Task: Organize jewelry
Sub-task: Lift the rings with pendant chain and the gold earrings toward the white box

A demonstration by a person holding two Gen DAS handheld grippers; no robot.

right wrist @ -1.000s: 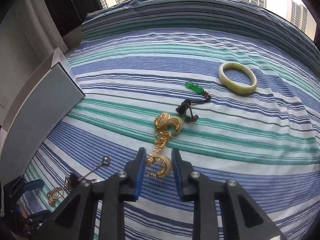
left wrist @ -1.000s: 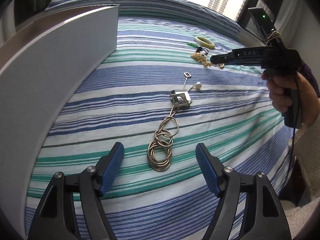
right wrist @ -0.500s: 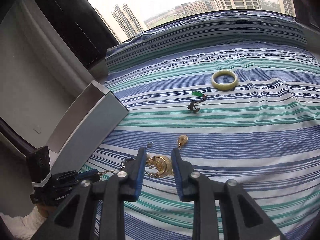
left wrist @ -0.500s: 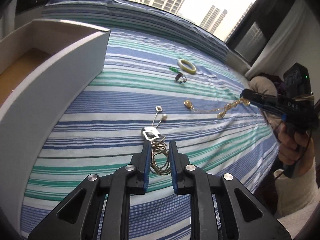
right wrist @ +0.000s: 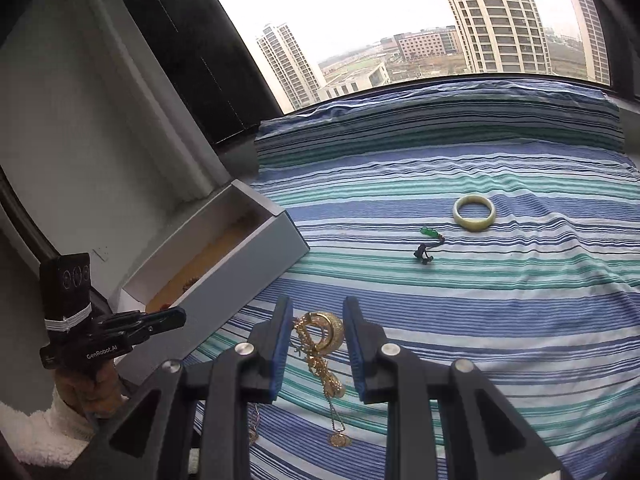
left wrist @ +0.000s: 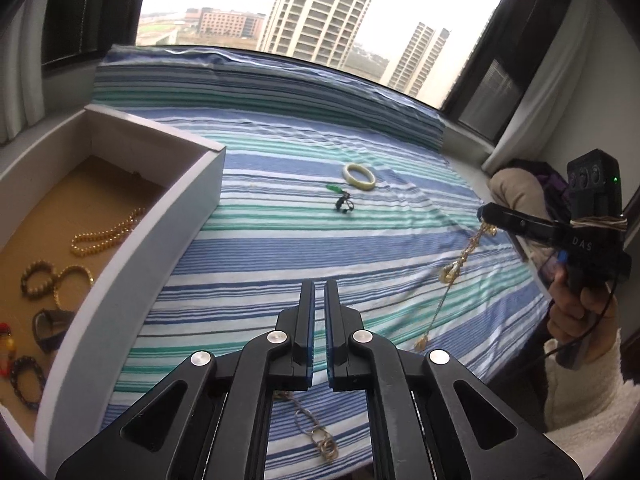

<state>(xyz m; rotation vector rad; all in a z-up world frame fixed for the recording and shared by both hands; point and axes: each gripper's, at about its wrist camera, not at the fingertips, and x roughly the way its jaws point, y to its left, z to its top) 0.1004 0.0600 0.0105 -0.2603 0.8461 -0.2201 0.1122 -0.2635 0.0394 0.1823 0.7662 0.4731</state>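
My right gripper (right wrist: 314, 326) is shut on a gold necklace (right wrist: 322, 334) whose chain (left wrist: 454, 270) hangs down to the striped bedspread (left wrist: 280, 240); it also shows at the right of the left wrist view (left wrist: 486, 216). My left gripper (left wrist: 319, 300) is shut on a bronze ring chain (left wrist: 316, 436) that dangles beneath the fingers, lifted above the bed. The open white box (left wrist: 152, 248) at left holds bead bracelets (left wrist: 104, 234). A pale jade bangle (right wrist: 474, 213) and a green pendant on a black cord (right wrist: 429, 242) lie on the bed farther back.
The box also shows at the left of the right wrist view (right wrist: 248, 256), with my left gripper (right wrist: 176, 316) in front of it. A window and wall run behind the bed. A cushion (left wrist: 516, 188) sits at the bed's right edge.
Both grippers have risen with their jewelry. The left one closed on the bronze ring chain and lifted it off the bed. The gold necklace now hangs clear from the right gripper.
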